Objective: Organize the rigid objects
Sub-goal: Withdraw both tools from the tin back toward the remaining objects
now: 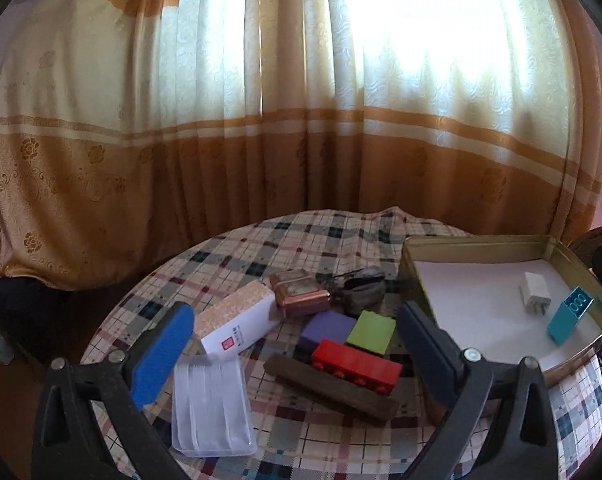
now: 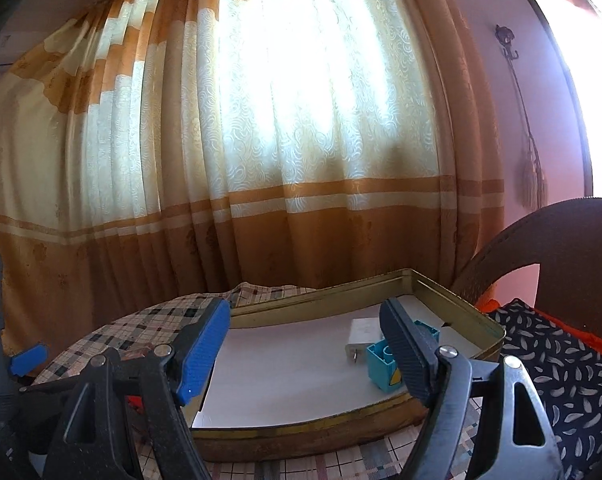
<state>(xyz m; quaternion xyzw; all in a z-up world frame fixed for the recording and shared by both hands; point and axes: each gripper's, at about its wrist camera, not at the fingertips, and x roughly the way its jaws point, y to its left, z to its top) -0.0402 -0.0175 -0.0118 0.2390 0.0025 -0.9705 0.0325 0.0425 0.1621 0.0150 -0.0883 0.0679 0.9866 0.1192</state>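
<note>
Checked tablecloth w/ gold tin at right, holding white charger & teal brick. Left of tin: dark wood bar, red brick, green block, purple block. Left gripper & right gripper both wide open, empty.

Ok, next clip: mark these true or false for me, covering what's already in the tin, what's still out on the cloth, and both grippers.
1. The white charger lies inside the gold tin. True.
2. The red brick is in the tin. False: it sits on the plaid tablecloth, against the dark wooden bar.
3. The left gripper is open and empty. True.
4. The right gripper grips the teal block. False: its jaws are open and the block rests on the tin floor.
5. The clear plastic case is outside the tin. True.
</note>
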